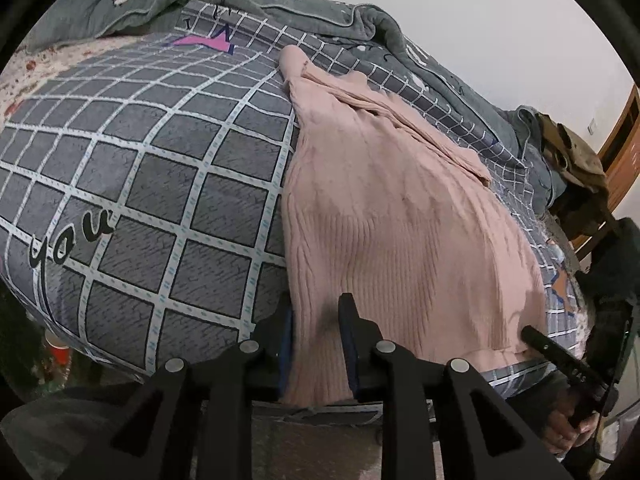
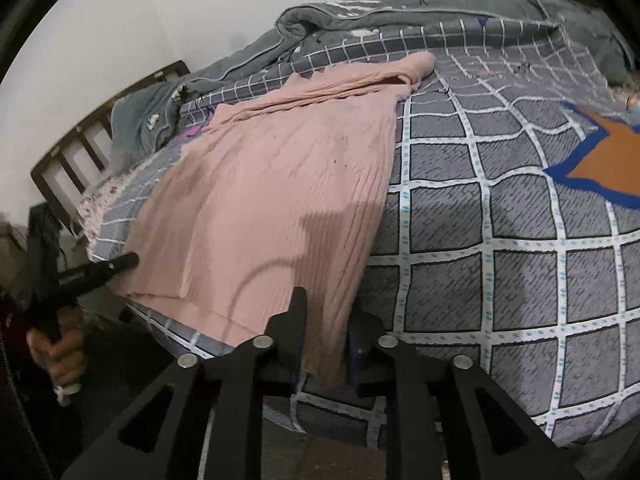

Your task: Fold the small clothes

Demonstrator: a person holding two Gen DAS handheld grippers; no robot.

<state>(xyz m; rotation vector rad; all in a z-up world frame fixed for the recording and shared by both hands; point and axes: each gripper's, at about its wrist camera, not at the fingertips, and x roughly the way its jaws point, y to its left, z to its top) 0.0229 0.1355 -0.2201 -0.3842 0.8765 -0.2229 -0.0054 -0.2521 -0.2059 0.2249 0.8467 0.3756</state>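
Left gripper [image 1: 316, 316] clamped on pink knit sweater [image 1: 392, 216] hem at the bed's near edge; right gripper [image 2: 326, 312] pinches the hem's other corner. Both reach in level from the bedside. Sweater lies flat lengthwise across the grey checked bedsheet [image 1: 152, 168], grey blanket [image 2: 360, 20] bunched along the far edge.

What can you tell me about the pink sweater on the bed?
The pink sweater is a soft-looking ribbed knit with cable-like ridges higher up. It lies spread out on the grey checked bedcover, bottom hem hanging over the bed's near edge, a sleeve folded across its far part. A few small dark specks dot it. The left gripper has its jaws around one hem corner, and the right gripper has its jaws around the other corner. The cloth looks flat, not yet folded in half.
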